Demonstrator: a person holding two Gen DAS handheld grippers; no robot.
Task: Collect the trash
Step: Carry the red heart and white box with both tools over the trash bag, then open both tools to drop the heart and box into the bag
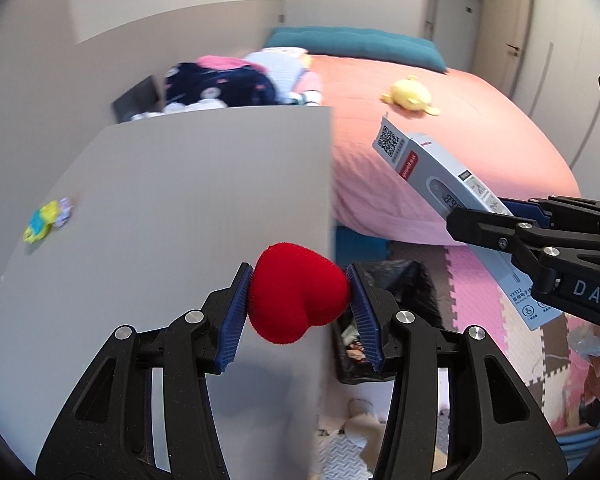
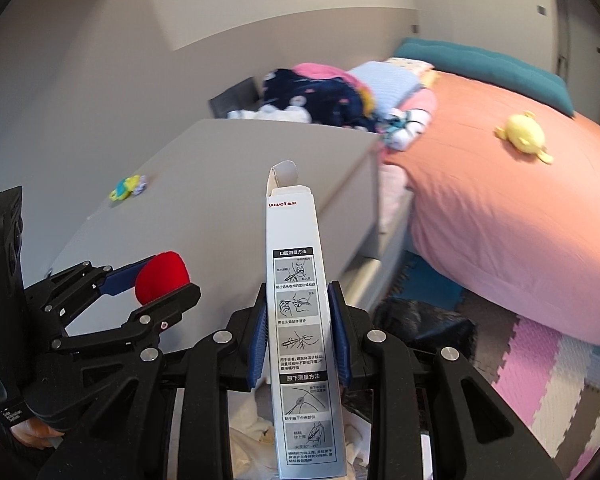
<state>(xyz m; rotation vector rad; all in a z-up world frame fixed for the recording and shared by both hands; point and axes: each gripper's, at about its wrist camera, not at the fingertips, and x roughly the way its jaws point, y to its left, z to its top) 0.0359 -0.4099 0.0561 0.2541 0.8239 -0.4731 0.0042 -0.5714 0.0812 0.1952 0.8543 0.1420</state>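
Observation:
My left gripper point(image 1: 298, 298) is shut on a red plush heart point(image 1: 296, 296), its blue pads pressing both sides, over the right edge of a grey table point(image 1: 160, 200). From the right wrist the same red heart point(image 2: 162, 276) shows in the left gripper point(image 2: 156, 280) at the lower left. My right gripper point(image 2: 298, 332) is shut on a long grey thermometer box point(image 2: 296, 280) that stands upright with its top flap open. In the left wrist view that box point(image 1: 432, 168) slants up from the right gripper point(image 1: 484, 220). A black trash bag point(image 1: 396, 280) sits on the floor beyond the table edge, and appears again as a bag point(image 2: 424, 320) beside the bed.
A bed with an orange-pink cover point(image 1: 440, 140) holds a yellow plush toy point(image 1: 410, 96) and a heap of clothes point(image 1: 228, 84). A small yellow and blue toy point(image 1: 46, 220) lies on the table's left. Pink and grey foam mats point(image 2: 548, 380) cover the floor. White crumpled things point(image 1: 360, 420) lie below.

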